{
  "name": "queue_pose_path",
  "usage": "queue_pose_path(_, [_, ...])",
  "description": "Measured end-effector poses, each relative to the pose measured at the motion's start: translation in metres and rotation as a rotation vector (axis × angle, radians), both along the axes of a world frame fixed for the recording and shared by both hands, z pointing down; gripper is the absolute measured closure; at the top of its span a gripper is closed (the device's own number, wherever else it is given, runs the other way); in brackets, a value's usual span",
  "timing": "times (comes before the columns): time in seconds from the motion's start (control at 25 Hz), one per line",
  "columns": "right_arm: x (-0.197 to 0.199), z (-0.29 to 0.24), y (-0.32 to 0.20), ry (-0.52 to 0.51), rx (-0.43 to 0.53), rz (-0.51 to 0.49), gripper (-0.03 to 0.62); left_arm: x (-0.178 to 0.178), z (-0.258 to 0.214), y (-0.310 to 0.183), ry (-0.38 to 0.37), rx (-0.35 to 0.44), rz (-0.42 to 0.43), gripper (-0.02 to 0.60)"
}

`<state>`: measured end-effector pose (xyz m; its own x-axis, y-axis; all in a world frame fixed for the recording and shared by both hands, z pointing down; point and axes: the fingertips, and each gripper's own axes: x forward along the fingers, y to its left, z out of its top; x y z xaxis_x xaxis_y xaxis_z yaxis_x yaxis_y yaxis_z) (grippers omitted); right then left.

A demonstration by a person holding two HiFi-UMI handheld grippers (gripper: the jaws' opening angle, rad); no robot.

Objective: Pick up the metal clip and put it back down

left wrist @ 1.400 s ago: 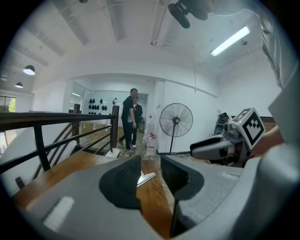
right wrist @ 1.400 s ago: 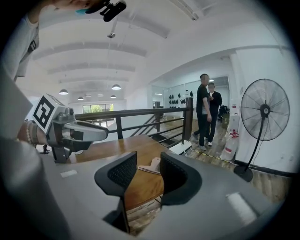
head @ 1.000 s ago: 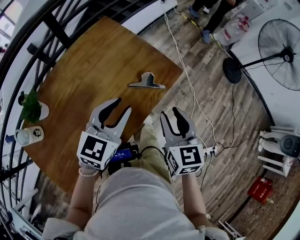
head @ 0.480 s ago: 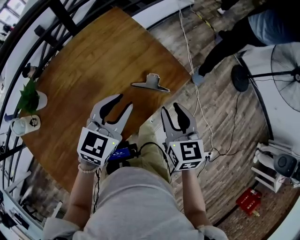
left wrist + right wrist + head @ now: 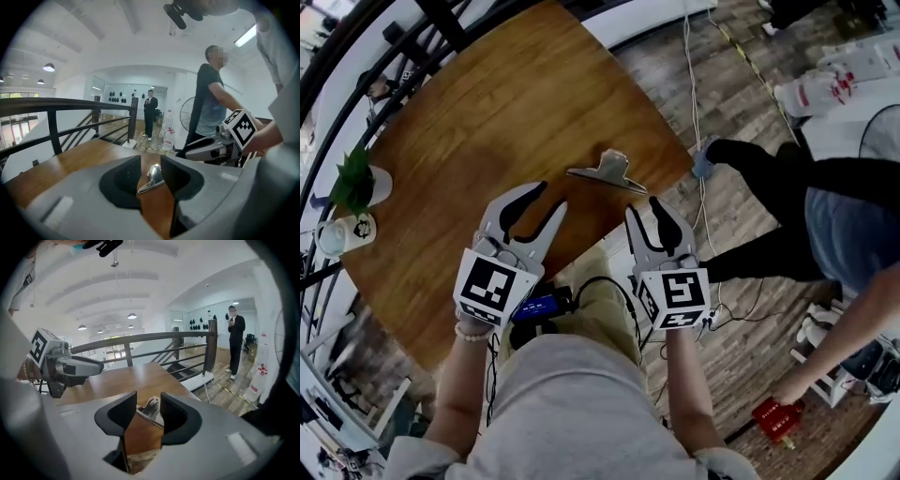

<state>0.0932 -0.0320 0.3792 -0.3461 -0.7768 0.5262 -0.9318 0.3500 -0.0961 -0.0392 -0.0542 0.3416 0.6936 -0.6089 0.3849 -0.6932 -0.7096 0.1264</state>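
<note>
The metal clip (image 5: 605, 172) lies flat on the wooden table (image 5: 487, 131), near its right edge, handle up. Through the left gripper view the clip (image 5: 151, 178) shows between the jaws, well ahead of them. In the right gripper view the clip (image 5: 149, 410) sits just past the jaw tips. My left gripper (image 5: 542, 199) hovers open over the table's near edge, left of the clip. My right gripper (image 5: 644, 209) is open too, held just off the table's edge, below and right of the clip. Neither gripper touches it.
A small potted plant (image 5: 356, 180) and a white mug (image 5: 342, 232) stand at the table's left edge. A black railing (image 5: 394, 56) runs behind the table. A person (image 5: 825, 225) bends over the floor at the right, near white cables (image 5: 698, 112).
The view has shifted, so the table and clip sit slightly lower and righter in frame. A person has walked in at the right. Both grippers stay open at about the same distance from the clip.
</note>
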Motion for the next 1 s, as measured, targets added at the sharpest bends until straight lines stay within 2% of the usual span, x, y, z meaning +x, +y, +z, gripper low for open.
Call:
queue_pose_path(0.32, [0.007, 0.030, -0.024, 0.013, -0.059, -0.079, 0.416, 0.007, 0.014, -0.012, -0.011, -0.026, -0.054, 0.459])
queue_pose_path(1.0, [-0.007, 0.102, -0.046, 0.092, -0.193, -0.238, 0.412, -0.008, 0.039, -0.033, -0.023, -0.072, -0.149, 0.459])
